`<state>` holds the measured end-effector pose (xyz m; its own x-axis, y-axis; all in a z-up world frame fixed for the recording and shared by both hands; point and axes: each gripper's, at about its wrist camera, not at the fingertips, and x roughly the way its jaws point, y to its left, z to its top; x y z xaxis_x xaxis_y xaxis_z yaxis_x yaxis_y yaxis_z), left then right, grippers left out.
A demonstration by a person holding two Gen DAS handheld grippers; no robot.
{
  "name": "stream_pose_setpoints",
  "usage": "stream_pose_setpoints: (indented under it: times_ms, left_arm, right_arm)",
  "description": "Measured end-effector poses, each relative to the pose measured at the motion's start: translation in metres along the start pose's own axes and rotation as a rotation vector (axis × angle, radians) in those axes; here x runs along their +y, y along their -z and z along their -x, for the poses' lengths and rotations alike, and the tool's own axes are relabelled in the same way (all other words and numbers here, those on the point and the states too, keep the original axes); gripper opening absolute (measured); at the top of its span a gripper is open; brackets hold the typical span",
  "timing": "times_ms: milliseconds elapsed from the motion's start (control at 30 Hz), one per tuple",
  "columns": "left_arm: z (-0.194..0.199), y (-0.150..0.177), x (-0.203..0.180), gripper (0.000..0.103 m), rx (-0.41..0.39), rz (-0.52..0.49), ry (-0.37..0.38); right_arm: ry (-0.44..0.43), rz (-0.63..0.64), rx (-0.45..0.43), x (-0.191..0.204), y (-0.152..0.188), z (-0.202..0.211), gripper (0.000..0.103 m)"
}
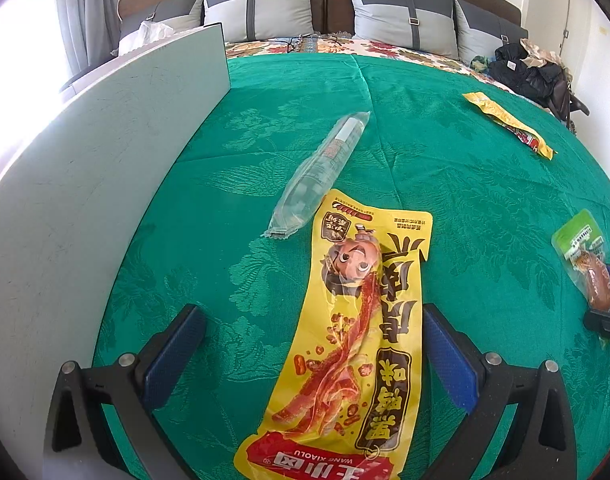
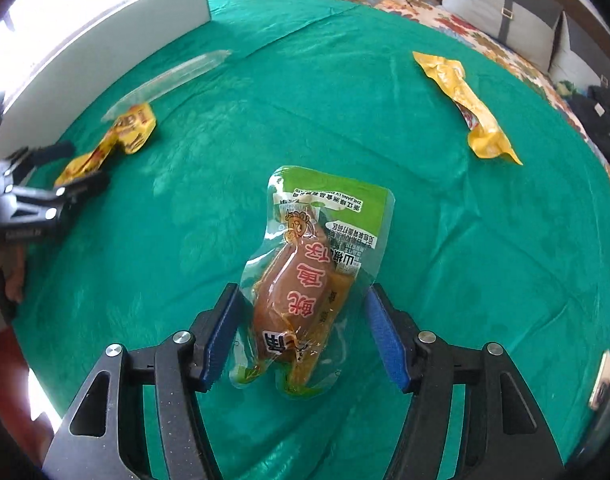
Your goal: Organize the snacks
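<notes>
A long yellow snack pack [image 1: 345, 340] lies flat on the green cloth [image 1: 465, 184] between the open fingers of my left gripper [image 1: 315, 344]. A clear tube-shaped pack [image 1: 321, 172] lies just beyond it. My right gripper [image 2: 305, 340] is open around a green-topped clear pack with a brown snack [image 2: 309, 280], which also shows in the left wrist view [image 1: 585, 260]. Another yellow pack [image 2: 465, 108] lies at the far right, and shows in the left wrist view [image 1: 509, 122]. The left gripper [image 2: 65, 176] shows at the left of the right wrist view.
A white board [image 1: 85, 200] stands upright along the cloth's left side. Grey pillows [image 1: 261, 8] line the headboard behind. Dark clothes [image 1: 533, 72] are piled at the far right of the bed.
</notes>
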<state>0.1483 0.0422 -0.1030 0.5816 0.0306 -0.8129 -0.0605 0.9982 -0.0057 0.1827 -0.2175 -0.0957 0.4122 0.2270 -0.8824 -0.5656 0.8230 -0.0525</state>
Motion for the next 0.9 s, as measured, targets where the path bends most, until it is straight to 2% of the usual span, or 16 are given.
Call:
stream_pose_setpoints:
  times_ms: [33,67,100,167,200,400,567,900]
  left_arm:
    - [0.0,0.0,0.0,0.103,0.0,0.0,0.0]
    - [0.0,0.0,0.0,0.103,0.0,0.0,0.0]
    - [0.0,0.0,0.0,0.103,0.0,0.0,0.0]
    - [-0.001,0.0,0.0,0.103,0.001,-0.001,0.001]
    - [0.0,0.0,0.0,0.103,0.0,-0.001,0.001]
    - [-0.001,0.0,-0.001,0.103,0.0,-0.002,0.002]
    - [-0.001,0.0,-0.001,0.103,0.0,-0.002,0.002]
    - [-0.001,0.0,0.0,0.103,0.0,-0.002,0.002]
  right_arm:
    - [0.011,-0.016,-0.047,0.002,0.011,0.003,0.07]
    - [0.031,-0.043,-0.078,0.0,0.02,0.003,0.082]
    - [0.053,-0.081,-0.117,-0.001,0.026,0.003,0.089]
    - [0.045,-0.16,-0.16,-0.006,0.034,0.002,0.091]
    - [0.056,-0.158,-0.155,-0.004,0.029,0.0,0.094]
    - [0.05,-0.171,-0.155,-0.008,0.021,-0.001,0.095]
    - [0.05,-0.181,-0.158,-0.009,0.031,0.007,0.096]
    - [0.05,-0.183,-0.158,-0.009,0.032,0.007,0.096]
